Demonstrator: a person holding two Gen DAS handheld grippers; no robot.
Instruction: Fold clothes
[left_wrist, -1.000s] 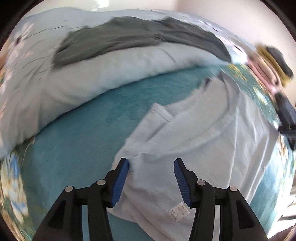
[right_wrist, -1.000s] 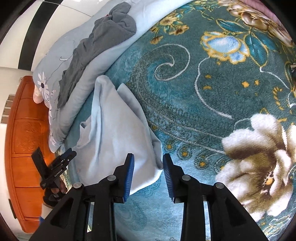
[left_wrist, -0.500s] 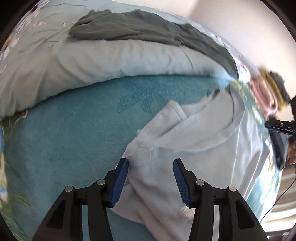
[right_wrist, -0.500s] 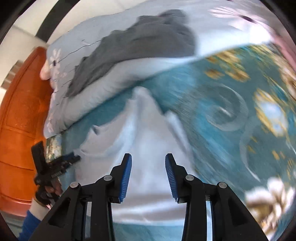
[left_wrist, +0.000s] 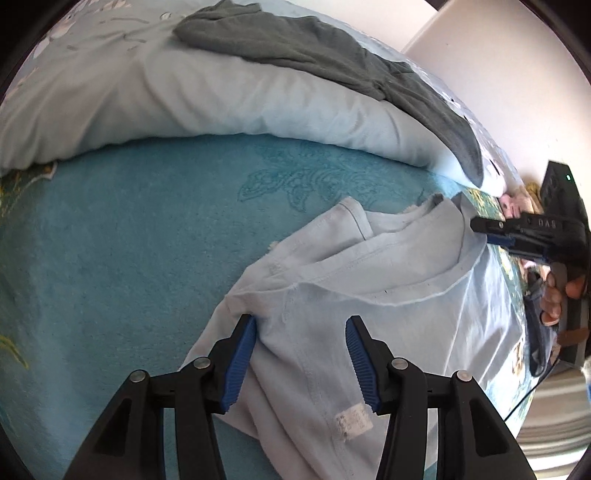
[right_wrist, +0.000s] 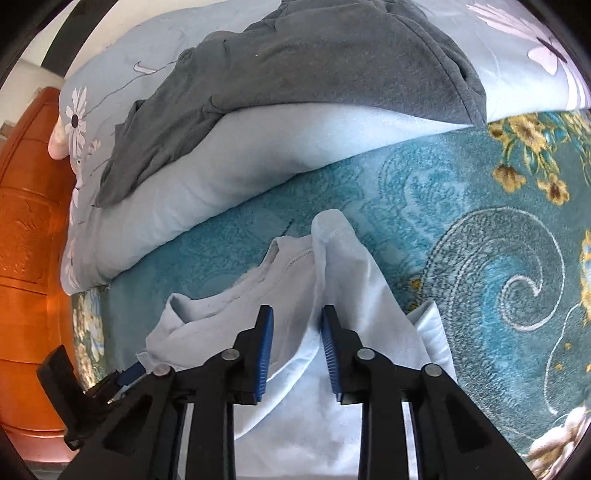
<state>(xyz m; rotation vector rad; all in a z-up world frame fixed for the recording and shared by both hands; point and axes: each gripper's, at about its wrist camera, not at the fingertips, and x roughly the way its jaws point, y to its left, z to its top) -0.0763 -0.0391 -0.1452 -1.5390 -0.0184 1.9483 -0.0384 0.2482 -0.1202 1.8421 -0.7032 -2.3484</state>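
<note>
A pale blue T-shirt (left_wrist: 369, 295) lies rumpled on a teal blanket (left_wrist: 129, 240). My left gripper (left_wrist: 301, 354) stands open over its near shoulder and sleeve seam; the left pad touches the cloth edge and nothing is pinched. In the right wrist view the shirt (right_wrist: 343, 277) rises in a fold that runs between the jaws of my right gripper (right_wrist: 297, 350). Those jaws are closing around the fold, with a gap still showing. The right gripper (left_wrist: 480, 230) also shows at the shirt's far edge, held by a hand (left_wrist: 554, 302). The left gripper (right_wrist: 125, 374) peeks in at lower left.
A dark grey garment (right_wrist: 314, 62) is draped over a light blue flowered duvet (right_wrist: 240, 166) just beyond the shirt. An orange wooden bed frame (right_wrist: 26, 240) runs along the left. The floral teal blanket (right_wrist: 480, 221) stretches out to the right.
My right gripper has swept across the blanket to over the shirt's raised fold, and its jaws have narrowed. The left gripper rolled and shifted slightly; the right gripper now shows in its view.
</note>
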